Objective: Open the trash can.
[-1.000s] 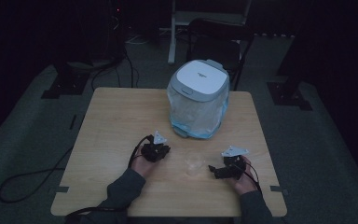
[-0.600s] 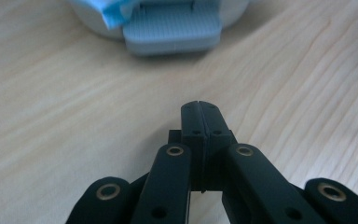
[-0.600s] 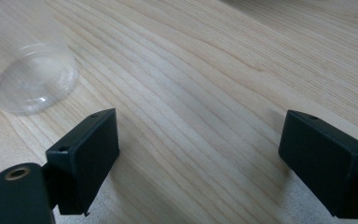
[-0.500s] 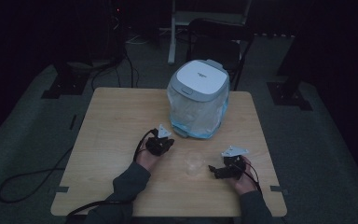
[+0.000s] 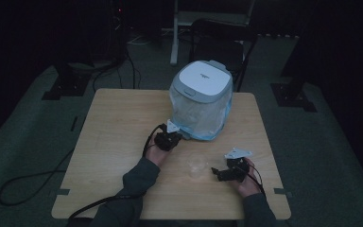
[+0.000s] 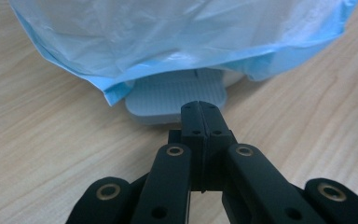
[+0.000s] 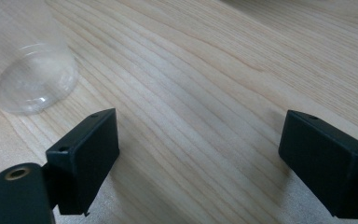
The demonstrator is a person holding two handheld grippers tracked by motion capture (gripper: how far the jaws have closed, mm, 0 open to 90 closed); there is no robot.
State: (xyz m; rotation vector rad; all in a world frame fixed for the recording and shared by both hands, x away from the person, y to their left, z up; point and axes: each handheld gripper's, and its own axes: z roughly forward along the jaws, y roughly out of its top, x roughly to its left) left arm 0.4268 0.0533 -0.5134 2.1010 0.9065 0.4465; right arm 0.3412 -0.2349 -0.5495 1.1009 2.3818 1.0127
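The pedal bin (image 5: 201,97), lined with a blue bag (image 6: 177,42), stands at the far middle of the table (image 5: 113,123), and its grey pedal (image 6: 175,95) is approached by the left gripper (image 6: 199,106), jaws pressed together on nothing. A downward press on the pedal seems called for next, while the right gripper (image 7: 198,140) is held spread wide beside the clear cup (image 7: 30,70).

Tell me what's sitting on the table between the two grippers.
A clear plastic cup stands between the left gripper and the right gripper in the high view, nearer the right one.
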